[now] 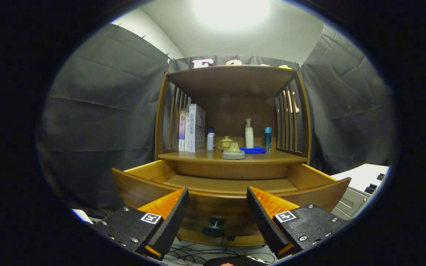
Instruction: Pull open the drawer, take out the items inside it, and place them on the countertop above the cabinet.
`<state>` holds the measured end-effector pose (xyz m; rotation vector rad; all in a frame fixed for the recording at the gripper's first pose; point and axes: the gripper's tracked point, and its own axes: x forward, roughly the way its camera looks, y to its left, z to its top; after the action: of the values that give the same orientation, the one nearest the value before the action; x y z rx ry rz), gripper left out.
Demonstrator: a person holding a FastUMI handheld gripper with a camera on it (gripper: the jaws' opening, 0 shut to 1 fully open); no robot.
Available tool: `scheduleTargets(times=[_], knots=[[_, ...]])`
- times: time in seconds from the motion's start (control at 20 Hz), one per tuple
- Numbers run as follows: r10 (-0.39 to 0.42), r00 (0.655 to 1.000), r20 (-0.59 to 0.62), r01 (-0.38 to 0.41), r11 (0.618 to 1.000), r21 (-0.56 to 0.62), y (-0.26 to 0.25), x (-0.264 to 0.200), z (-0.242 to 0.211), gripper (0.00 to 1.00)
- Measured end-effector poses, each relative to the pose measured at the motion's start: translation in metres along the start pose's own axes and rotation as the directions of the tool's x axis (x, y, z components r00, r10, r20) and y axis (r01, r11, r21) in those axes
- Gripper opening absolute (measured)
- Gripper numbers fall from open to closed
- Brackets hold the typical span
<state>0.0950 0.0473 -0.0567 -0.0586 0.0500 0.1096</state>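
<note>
Gripper (217,207) agape before open drawer (231,184)

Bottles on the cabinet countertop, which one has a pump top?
The tall white bottle behind the blue cloth; the small white bottle and blue bottle have plain caps.

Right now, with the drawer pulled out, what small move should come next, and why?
Probably lift the gripper and tip it over the drawer to check its floor. The fingers are open and hold nothing, the knob sits between them, and the visible floor looks bare, while items already stand on the countertop.
</note>
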Motion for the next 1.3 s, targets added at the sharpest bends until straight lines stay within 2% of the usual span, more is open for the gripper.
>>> scheduleTargets(times=[0.2, 0.55, 0.95, 1.2, 1.3], knots=[[-0.016, 0.998, -0.062, 0.018, 0.999, 0.027, -0.001, 0.003, -0.028, 0.96], [-0.037, 0.992, -0.117, 0.035, 0.999, -0.022, 0.000, 0.012, -0.060, 0.96], [-0.085, 0.991, -0.107, 0.080, 0.995, -0.055, -0.007, 0.019, -0.060, 0.93], [-0.121, 0.986, -0.117, 0.120, 0.993, -0.014, -0.015, 0.031, -0.057, 0.94], [-0.127, 0.986, -0.107, 0.121, 0.991, -0.056, -0.015, 0.031, -0.059, 0.93]])
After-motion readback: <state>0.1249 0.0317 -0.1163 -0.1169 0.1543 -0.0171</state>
